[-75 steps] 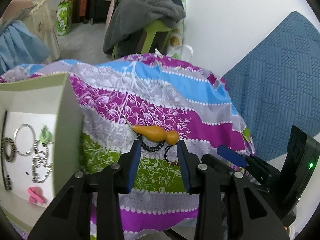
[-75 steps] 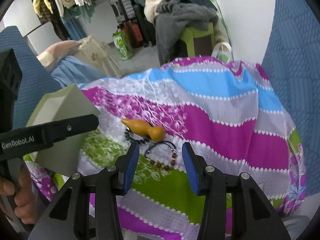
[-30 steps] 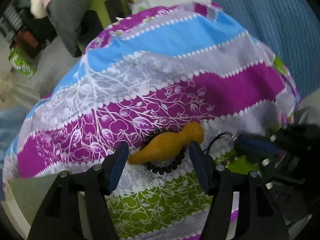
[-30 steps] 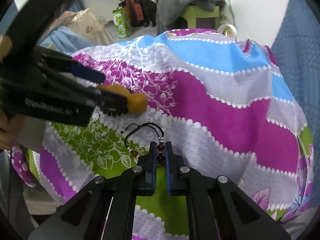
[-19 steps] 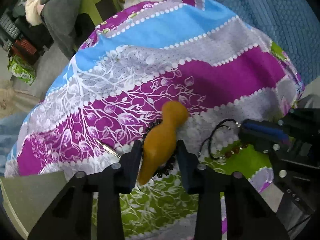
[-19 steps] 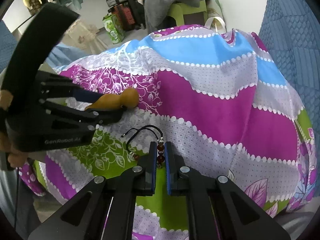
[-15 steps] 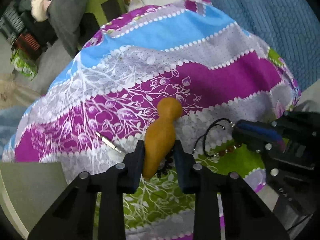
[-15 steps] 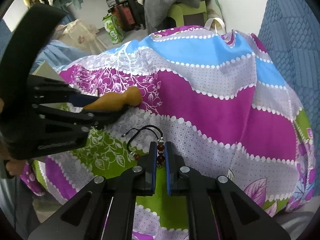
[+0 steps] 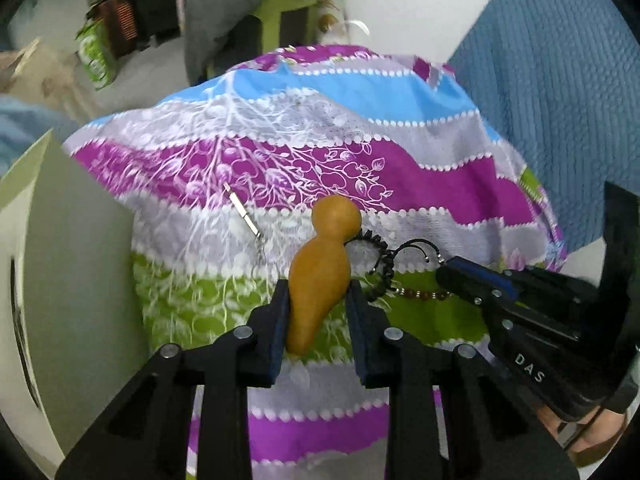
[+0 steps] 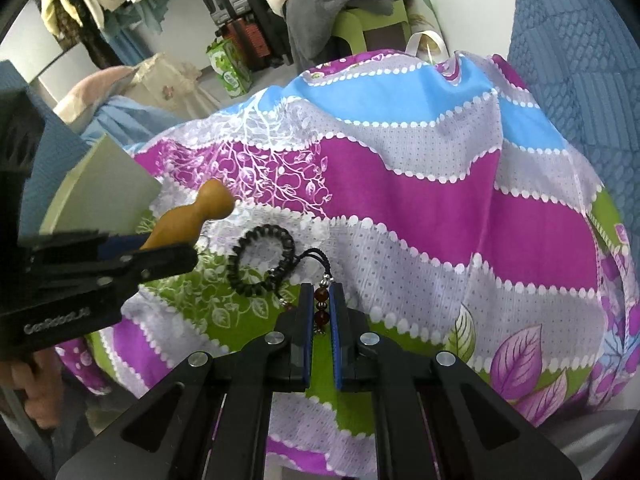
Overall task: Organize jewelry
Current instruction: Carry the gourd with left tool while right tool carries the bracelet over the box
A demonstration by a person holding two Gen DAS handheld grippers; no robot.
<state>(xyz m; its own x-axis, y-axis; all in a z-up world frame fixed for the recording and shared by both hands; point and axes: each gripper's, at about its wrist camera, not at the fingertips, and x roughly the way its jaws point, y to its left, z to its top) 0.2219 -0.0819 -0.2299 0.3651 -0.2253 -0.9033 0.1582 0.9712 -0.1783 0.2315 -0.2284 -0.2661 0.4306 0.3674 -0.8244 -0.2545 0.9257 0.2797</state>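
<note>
My left gripper (image 9: 318,312) is shut on an orange gourd-shaped wooden pendant (image 9: 322,264), lifted a little off the striped cloth (image 9: 400,184); the same gourd pendant (image 10: 192,218) shows at the left of the right wrist view. A black bead bracelet (image 10: 260,260) lies on the cloth just under it. My right gripper (image 10: 320,312) is shut on a red-brown bead bracelet (image 10: 321,306) with a black cord, low on the green stripe. The right gripper (image 9: 472,280) also shows beside the left one.
A pale green box (image 9: 72,280) stands open at the left, its inside mostly hidden. A small silver clip (image 9: 244,216) lies on the cloth. Blue quilted fabric (image 9: 560,80) lies to the right. Clothes heaped on a green stool (image 10: 360,0) stand behind.
My left gripper shut on the gourd pendant, lifted it off the black bracelet and carried it left toward the box. The right gripper stayed shut on the red-brown bracelet, almost still.
</note>
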